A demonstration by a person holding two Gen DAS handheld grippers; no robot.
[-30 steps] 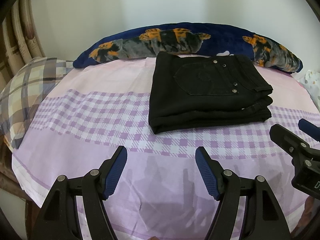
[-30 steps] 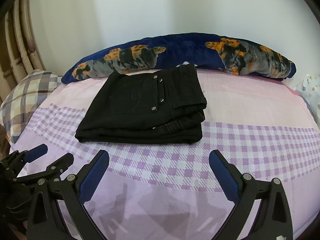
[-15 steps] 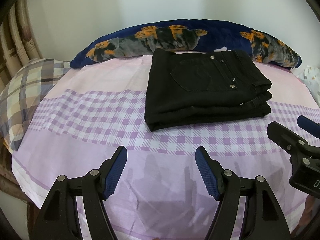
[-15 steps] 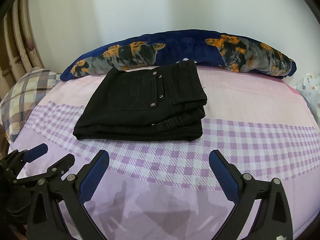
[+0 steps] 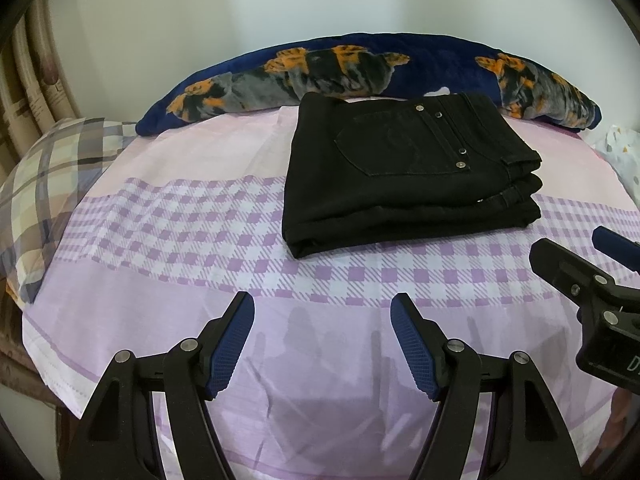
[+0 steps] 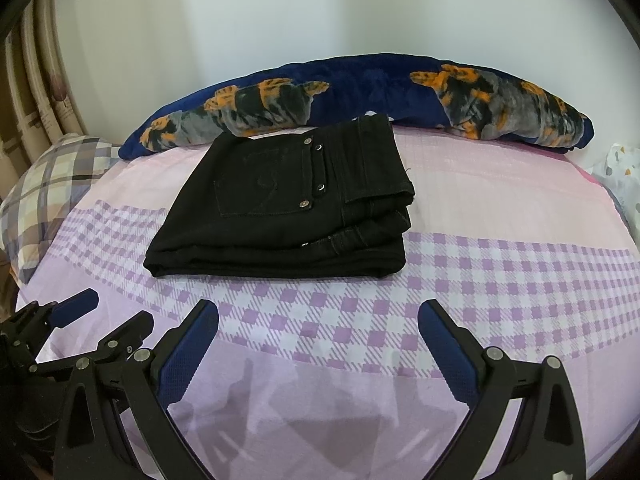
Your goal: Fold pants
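The black pants (image 5: 404,172) lie folded in a neat rectangular stack on the pink and purple checked bed sheet (image 5: 180,240), back pocket with metal studs facing up. They also show in the right wrist view (image 6: 288,204). My left gripper (image 5: 322,320) is open and empty, held over the sheet in front of the stack. My right gripper (image 6: 318,324) is open and empty, also in front of the stack. Each gripper shows at the edge of the other's view: the right one (image 5: 584,264) and the left one (image 6: 108,316).
A long dark blue pillow with orange and grey print (image 5: 360,68) lies along the white wall behind the pants. A plaid pillow (image 5: 44,184) sits at the left bed edge, with a curtain (image 5: 32,92) beyond. A white patterned cloth (image 6: 624,168) is at the far right.
Both grippers have drawn back and shifted slightly, so the folded pants sit a little differently in each view. The pants have not moved and the jaws stay open.
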